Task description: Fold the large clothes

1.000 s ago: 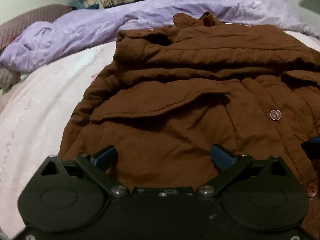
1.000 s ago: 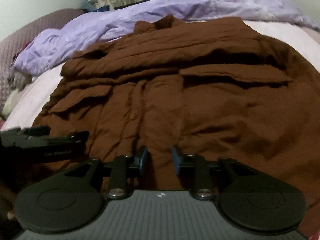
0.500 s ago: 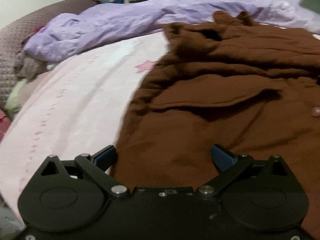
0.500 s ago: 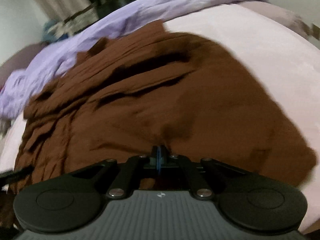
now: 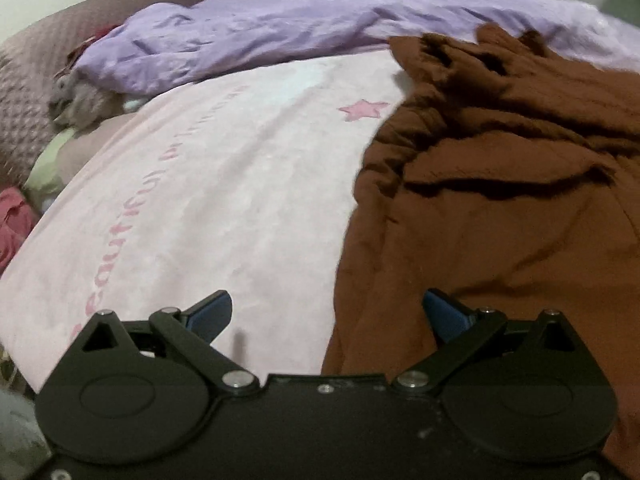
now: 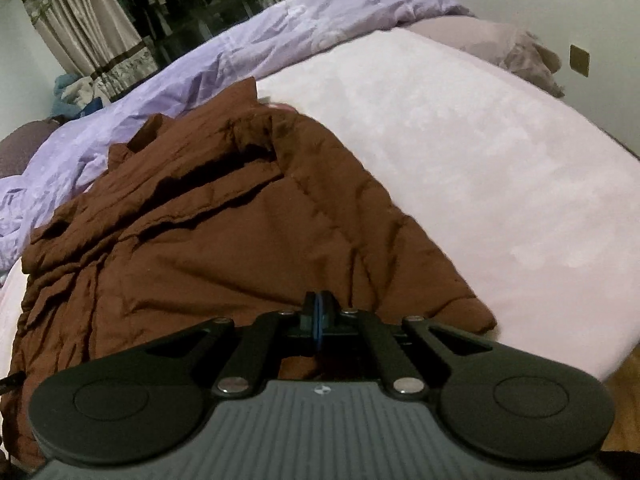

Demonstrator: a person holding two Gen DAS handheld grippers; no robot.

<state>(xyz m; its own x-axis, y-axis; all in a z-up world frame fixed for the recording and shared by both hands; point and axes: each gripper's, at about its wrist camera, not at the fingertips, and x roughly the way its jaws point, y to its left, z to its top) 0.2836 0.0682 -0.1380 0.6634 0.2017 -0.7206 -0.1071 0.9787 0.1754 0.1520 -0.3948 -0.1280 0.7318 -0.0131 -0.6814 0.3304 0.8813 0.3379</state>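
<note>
A large brown padded jacket lies spread and creased on the pink bed sheet. My left gripper is open over the jacket's left edge, one finger above the sheet and the other above brown cloth, holding nothing. In the right wrist view the jacket fills the left and middle, and its right hem corner lies just ahead. My right gripper hovers at that hem. Its blue pads look pressed together and are just beginning to open. I see no cloth between them.
A crumpled purple duvet runs along the far side of the bed, with pillows at the left. Bare pink sheet stretches right of the jacket. The bed's near right edge drops to a wooden floor. Curtains hang beyond.
My left gripper slid left from over the jacket's front to its left edge, staying open. My right gripper closed its pads and swung right, rolling, to the jacket's right hem.
</note>
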